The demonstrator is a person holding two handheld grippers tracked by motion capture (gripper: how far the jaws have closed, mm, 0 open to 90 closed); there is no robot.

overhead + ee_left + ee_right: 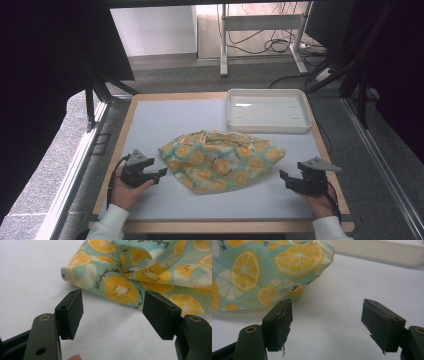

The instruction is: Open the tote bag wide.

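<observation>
Scene: a person is sitting at a white-topped table (pixel 165 125), holding a two-jaw gripper in each hand, with a crumpled cloth (pixel 220 160) lying between them.

Cloth: the fruit-printed fabric, teal with orange and lemon slices, is resting in a loose heap at the middle of the table, near the front edge of a white tray (pixel 268 127) that is standing empty at the far right.

Left gripper (pixel 159 175): it is hovering just beside the cloth's left edge, jaws spread wide and holding nothing; its own view is showing a folded corner of the fabric lying just ahead of the gap.

Right gripper (pixel 285 178): it is waiting a little way off the cloth's right tip, jaws likewise spread and empty; the fabric's rounded end is sitting beyond its left jaw in its own view.

Step in hand: by the look of it, both hands are lining up on opposite ends of the heap, with no grip yet made.

Next move: each gripper is likely needing to slide forward until a single edge or corner sits between its pads, then pinch low against the tabletop; catching several layers at once could be leaving the cloth bunched when it is lifted or spread.
</observation>
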